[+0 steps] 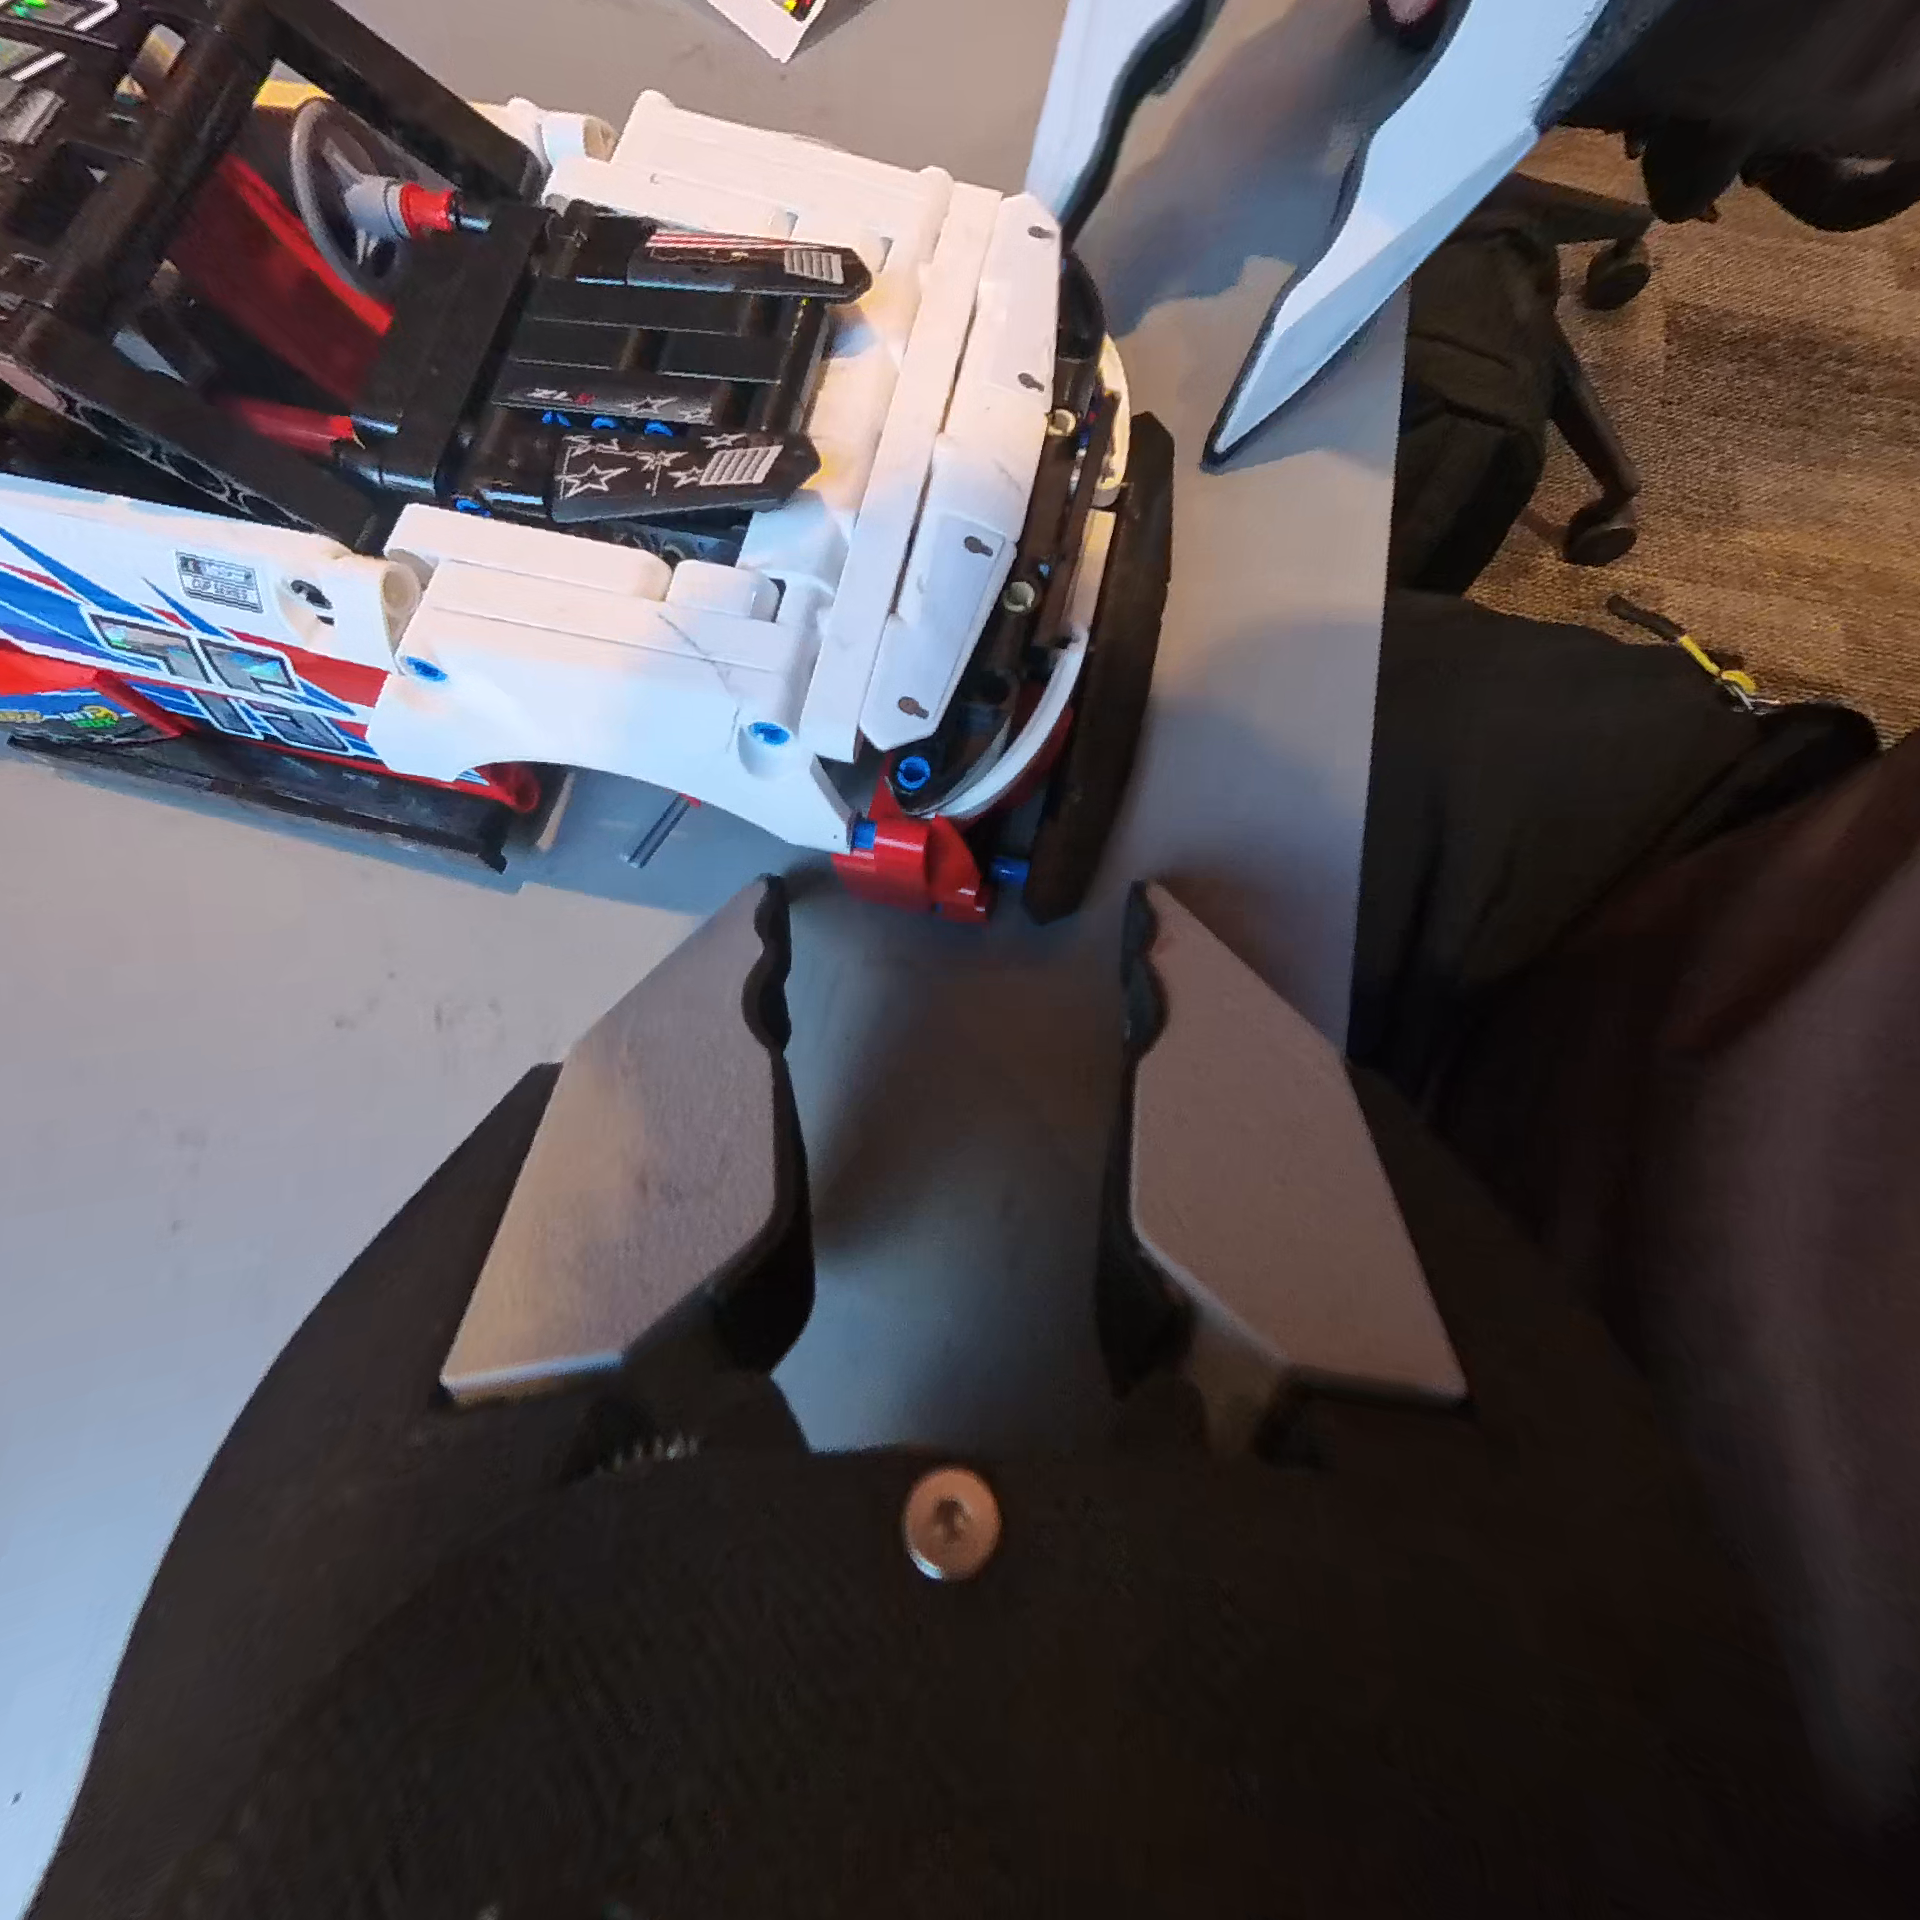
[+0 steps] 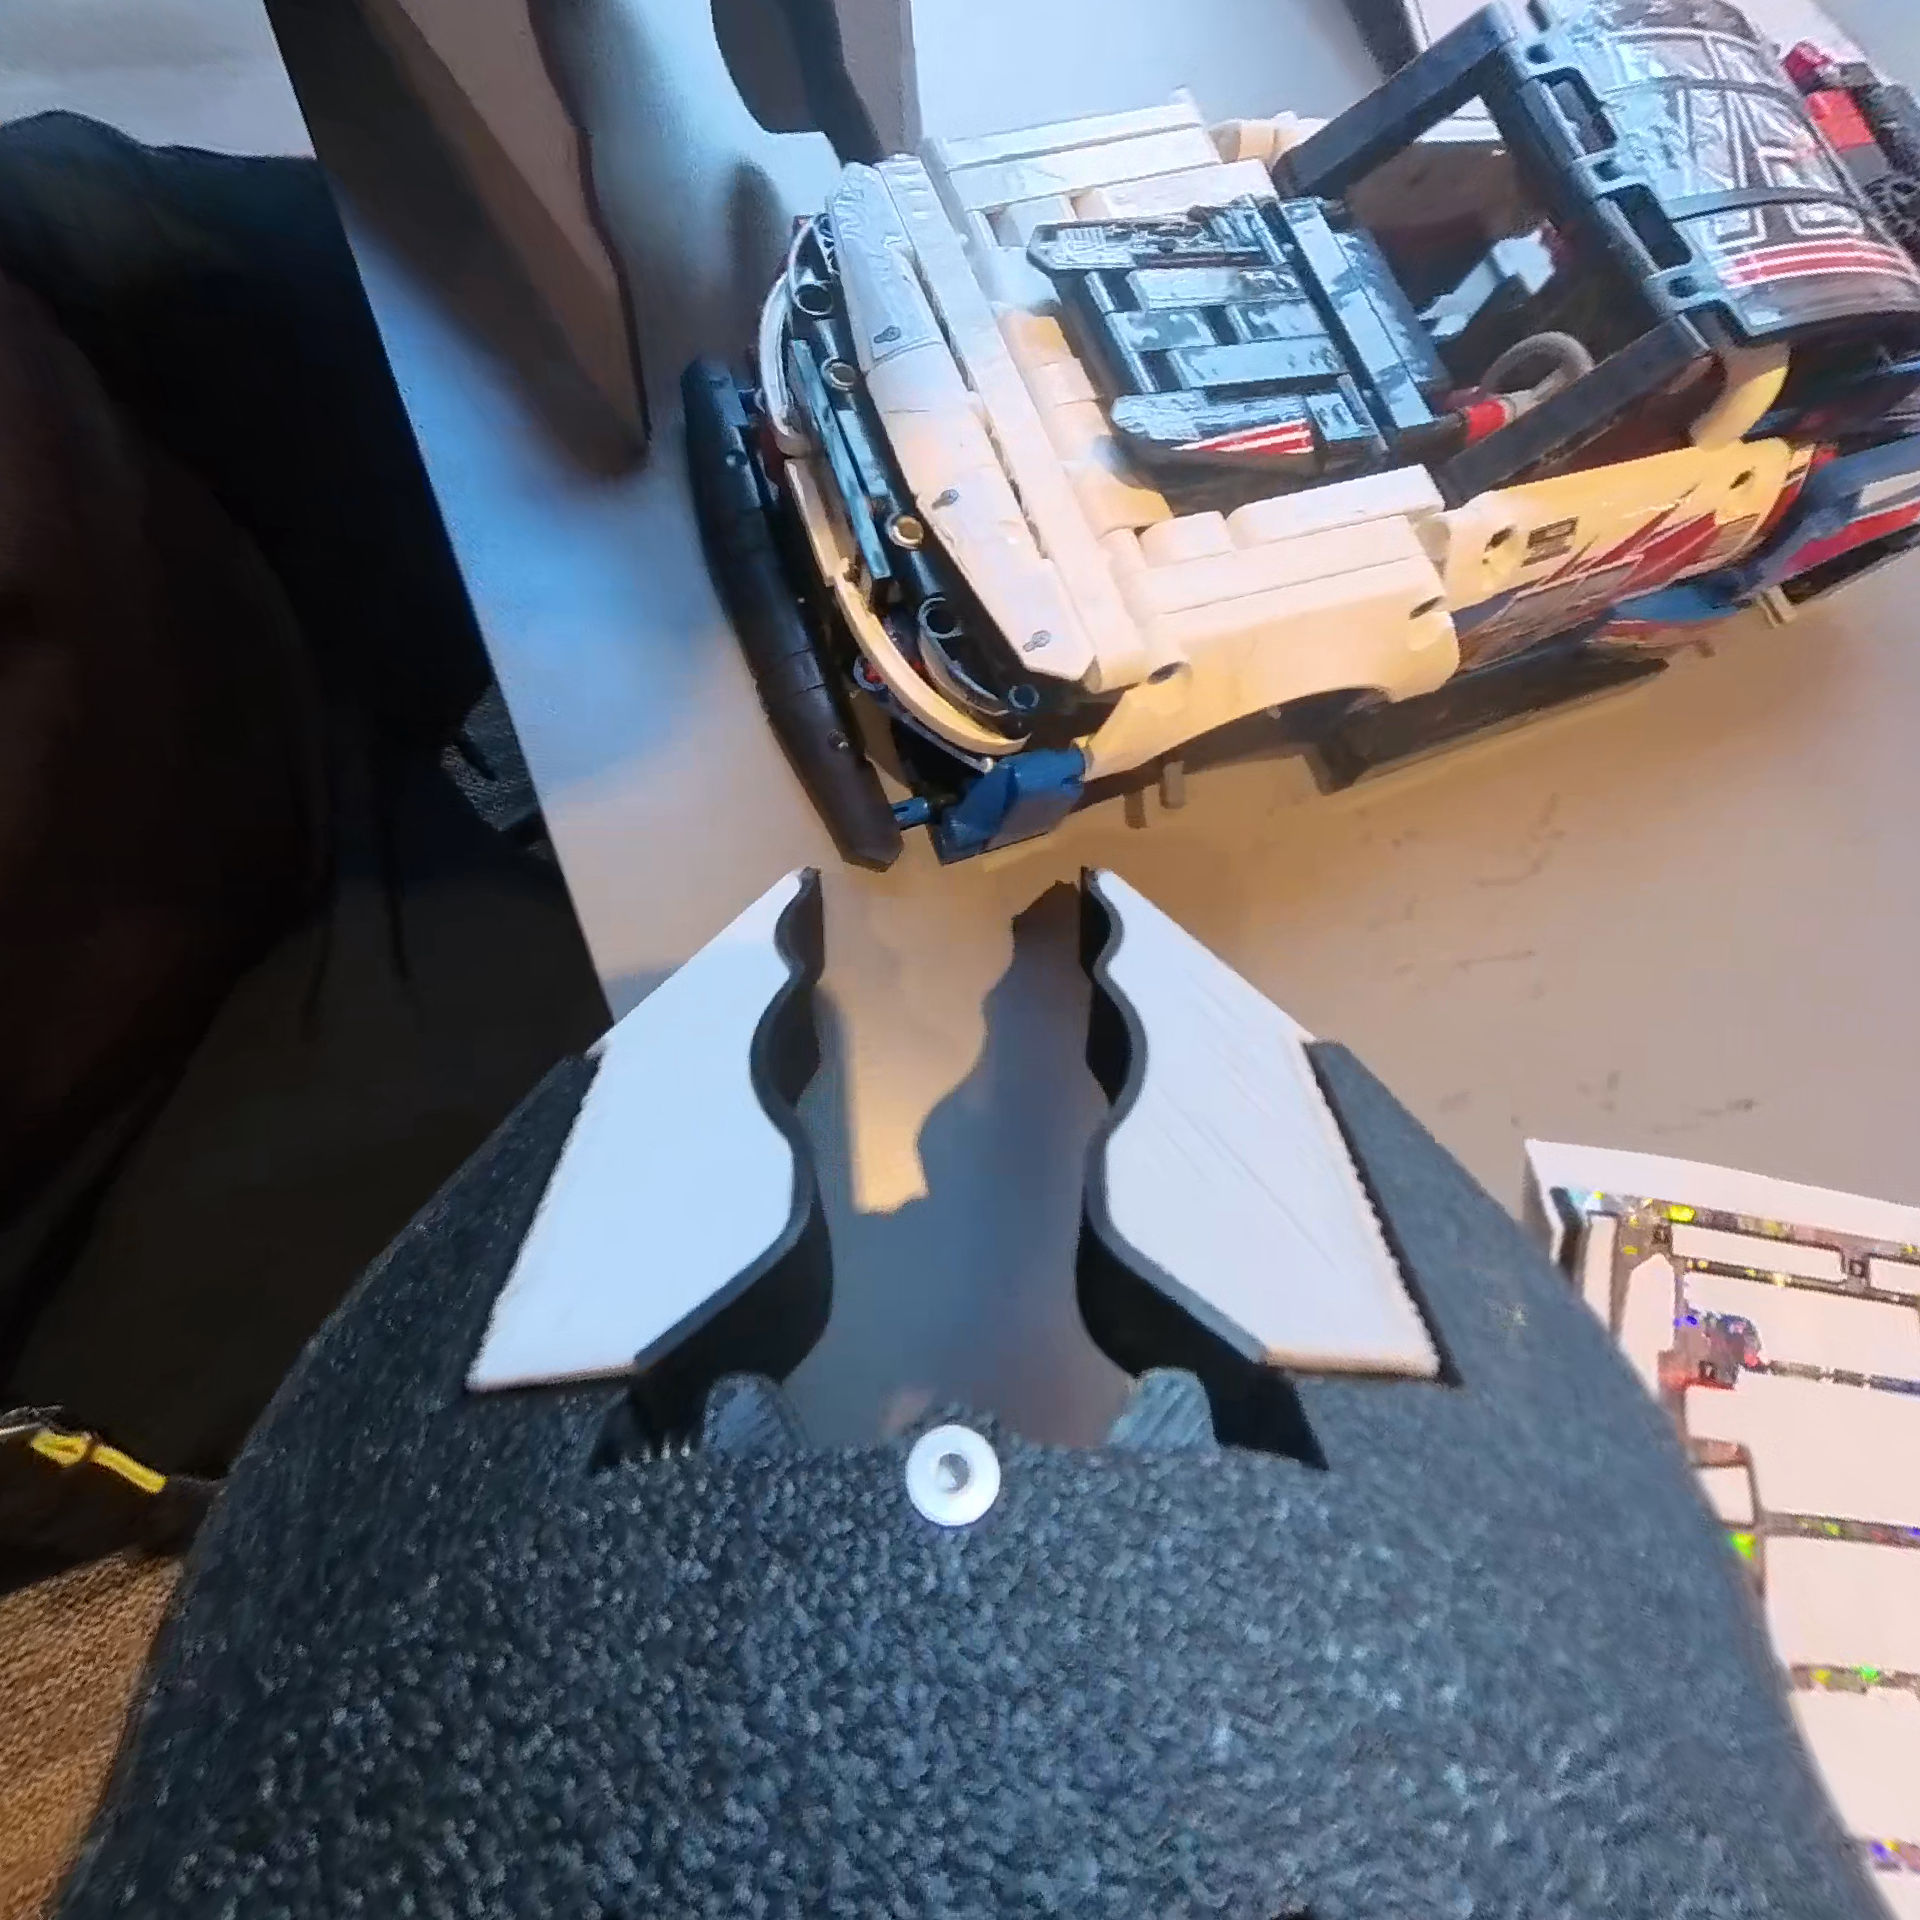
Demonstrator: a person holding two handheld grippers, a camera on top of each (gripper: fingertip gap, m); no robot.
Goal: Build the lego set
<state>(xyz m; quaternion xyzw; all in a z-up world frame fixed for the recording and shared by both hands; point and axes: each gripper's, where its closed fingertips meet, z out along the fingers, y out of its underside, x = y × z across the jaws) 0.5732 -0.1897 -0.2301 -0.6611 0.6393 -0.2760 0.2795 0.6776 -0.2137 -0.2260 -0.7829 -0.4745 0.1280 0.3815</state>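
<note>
A white, black, red and blue lego race car (image 1: 665,540) lies on the grey table (image 1: 260,1039), its nose with a black splitter toward the table edge. It also shows in the right wrist view (image 2: 1195,520). My left gripper (image 1: 956,894) is open and empty, just short of the car's red front corner piece (image 1: 914,852). My right gripper (image 2: 945,883) is open and empty, just short of the blue front corner piece (image 2: 1013,800). The right gripper's white fingers (image 1: 1340,260) show beyond the nose in the left wrist view.
A sticker sheet (image 2: 1745,1403) lies on the table at the right. The table edge (image 1: 1371,727) runs right beside the car's nose. Past it are a person's dark clothing (image 1: 1558,883), an office chair base (image 1: 1590,416) and carpet. One gripper's finger ends stand about 12 cm off the other's.
</note>
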